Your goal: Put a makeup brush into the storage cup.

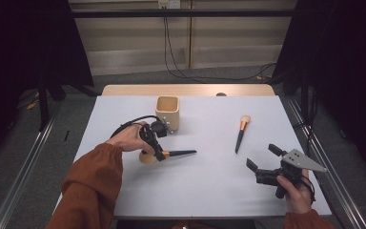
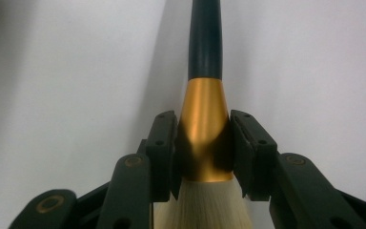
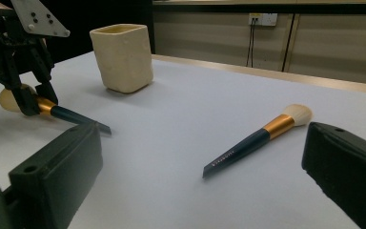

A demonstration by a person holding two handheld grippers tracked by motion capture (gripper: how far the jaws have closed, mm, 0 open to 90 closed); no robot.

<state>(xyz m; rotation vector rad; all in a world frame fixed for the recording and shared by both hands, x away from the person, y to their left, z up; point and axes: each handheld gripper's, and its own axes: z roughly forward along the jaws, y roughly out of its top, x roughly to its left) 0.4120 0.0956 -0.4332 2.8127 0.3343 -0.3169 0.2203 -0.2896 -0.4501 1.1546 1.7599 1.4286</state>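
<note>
A makeup brush (image 1: 177,153) with a dark handle, gold ferrule and pale bristles lies on the white table left of centre. My left gripper (image 1: 160,156) is shut on its gold ferrule (image 2: 204,138), a pad pressing each side, the bristles nearest the camera and the handle pointing away. In the right gripper view that brush (image 3: 71,115) shows held at the far left. A second, like brush (image 1: 241,133) lies loose right of centre (image 3: 257,138). My right gripper (image 1: 262,159) hovers open at the table's near right, nothing between its jaws.
A cream square cup (image 1: 167,113) stands upright behind the left hand, also at the upper left in the right gripper view (image 3: 122,57). The white table (image 1: 205,191) ends in a wooden strip at its far edge. Cables run along the floor beyond.
</note>
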